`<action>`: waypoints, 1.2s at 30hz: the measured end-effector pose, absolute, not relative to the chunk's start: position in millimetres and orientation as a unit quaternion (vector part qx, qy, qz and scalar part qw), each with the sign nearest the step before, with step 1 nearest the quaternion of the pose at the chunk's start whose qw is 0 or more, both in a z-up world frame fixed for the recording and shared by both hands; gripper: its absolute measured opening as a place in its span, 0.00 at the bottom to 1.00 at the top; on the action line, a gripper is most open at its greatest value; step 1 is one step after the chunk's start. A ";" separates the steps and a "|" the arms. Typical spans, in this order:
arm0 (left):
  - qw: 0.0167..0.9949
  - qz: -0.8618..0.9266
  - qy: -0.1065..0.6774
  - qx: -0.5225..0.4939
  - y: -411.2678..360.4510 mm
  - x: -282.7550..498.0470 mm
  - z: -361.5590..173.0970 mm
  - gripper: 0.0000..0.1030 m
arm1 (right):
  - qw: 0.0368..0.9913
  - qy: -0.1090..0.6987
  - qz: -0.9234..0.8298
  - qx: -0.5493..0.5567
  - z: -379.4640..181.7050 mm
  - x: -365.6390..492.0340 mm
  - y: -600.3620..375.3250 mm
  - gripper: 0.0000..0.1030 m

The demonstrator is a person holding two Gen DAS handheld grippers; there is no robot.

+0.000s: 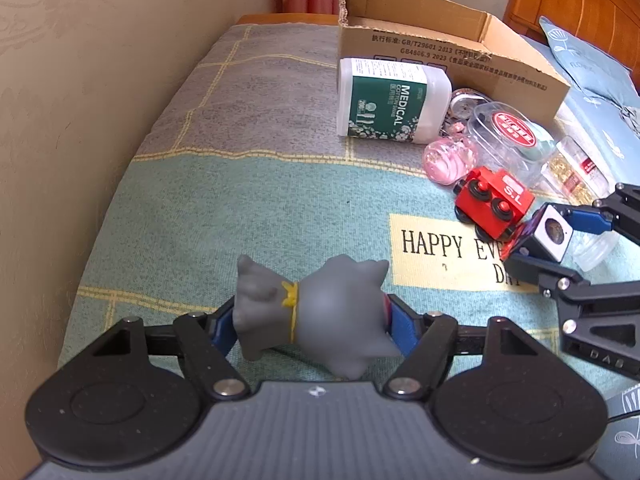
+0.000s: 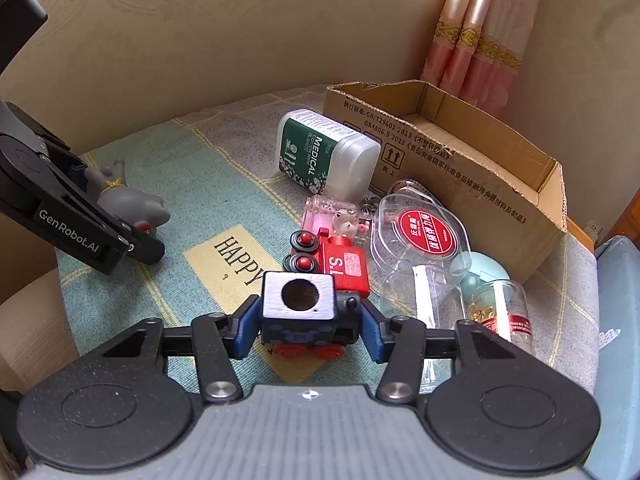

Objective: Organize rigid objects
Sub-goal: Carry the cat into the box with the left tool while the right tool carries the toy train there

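Left wrist view: left gripper clamps the grey figurine just above the bedspread; right gripper grips the black toy engine beside the red wagon, near the open cardboard box

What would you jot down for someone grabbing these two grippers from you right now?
Left gripper: shut on the grey figure.
Right gripper: shut on the black toy train.
Both toys sit low over the blanket.
Red train, cotton-swab tub and clear jars lie beside the box.
Done: nothing visibly boxed.
Left: likely box everything.
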State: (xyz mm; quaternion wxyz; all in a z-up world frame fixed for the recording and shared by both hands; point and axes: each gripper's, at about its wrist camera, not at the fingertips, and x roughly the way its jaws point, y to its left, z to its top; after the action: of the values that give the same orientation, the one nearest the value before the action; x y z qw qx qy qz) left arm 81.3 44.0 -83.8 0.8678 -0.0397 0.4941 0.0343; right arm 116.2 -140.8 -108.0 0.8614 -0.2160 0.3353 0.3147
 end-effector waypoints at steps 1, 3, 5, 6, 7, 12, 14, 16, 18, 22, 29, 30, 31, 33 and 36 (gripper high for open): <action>0.868 0.032 0.495 -0.038 44.7 81.0 -82.3 0.70 | 0.861 0.336 0.315 -0.215 -106.0 115.1 -141.5 0.54; 0.869 0.027 0.493 -0.033 45.7 80.3 -78.2 0.70 | 0.862 0.336 0.314 -0.214 -103.1 115.2 -141.8 0.54; 0.870 0.021 0.491 -0.027 46.6 81.2 -72.2 0.70 | 0.862 0.339 0.313 -0.208 -99.5 117.2 -142.8 0.54; 0.872 0.018 0.489 -0.023 47.0 82.2 -68.3 0.70 | 0.863 0.339 0.313 -0.205 -96.7 117.7 -143.9 0.54; 0.873 0.015 0.486 -0.019 47.1 83.7 -63.5 0.70 | 0.864 0.339 0.312 -0.201 -93.0 118.5 -145.1 0.54; 0.889 -0.008 0.458 0.014 41.8 107.4 -30.2 0.70 | 0.874 0.324 0.311 -0.182 -63.7 126.2 -155.6 0.54; 0.898 -0.018 0.438 0.023 38.5 124.5 -13.3 0.70 | 0.883 0.313 0.304 -0.174 -49.2 132.8 -161.1 0.54; 0.908 -0.029 0.417 0.036 32.3 142.2 3.1 0.70 | 0.890 0.305 0.298 -0.163 -35.6 141.6 -166.9 0.54; 0.915 -0.042 0.398 0.050 23.8 162.2 17.5 0.70 | 0.896 0.296 0.292 -0.156 -23.8 151.0 -171.9 0.54; 0.919 -0.058 0.385 0.065 5.4 208.3 29.8 0.70 | 0.906 0.288 0.271 -0.150 -7.0 171.3 -176.8 0.54; 0.906 -0.062 0.409 0.087 -15.6 275.8 21.3 0.71 | 0.916 0.287 0.242 -0.144 5.7 199.6 -185.8 0.54; 0.904 -0.061 0.413 0.088 -17.3 283.3 18.9 0.71 | 0.916 0.289 0.238 -0.142 6.3 203.3 -187.0 0.54; 0.904 -0.058 0.415 0.089 -18.6 290.0 16.5 0.73 | 0.917 0.290 0.236 -0.142 6.5 206.7 -187.8 0.54; 0.906 -0.050 0.410 0.090 -17.9 299.5 12.4 0.79 | 0.917 0.295 0.230 -0.140 5.7 213.7 -188.5 0.54; 0.919 -0.025 0.384 0.090 -14.1 300.4 12.3 0.89 | 0.917 0.301 0.223 -0.137 4.5 223.5 -189.2 0.54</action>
State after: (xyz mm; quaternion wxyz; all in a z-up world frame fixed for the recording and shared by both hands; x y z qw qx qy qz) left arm 300.4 -14.1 12.3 0.9188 0.0899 0.3836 -0.0252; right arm 223.5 -189.2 4.5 0.9170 -0.1370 0.3011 0.2227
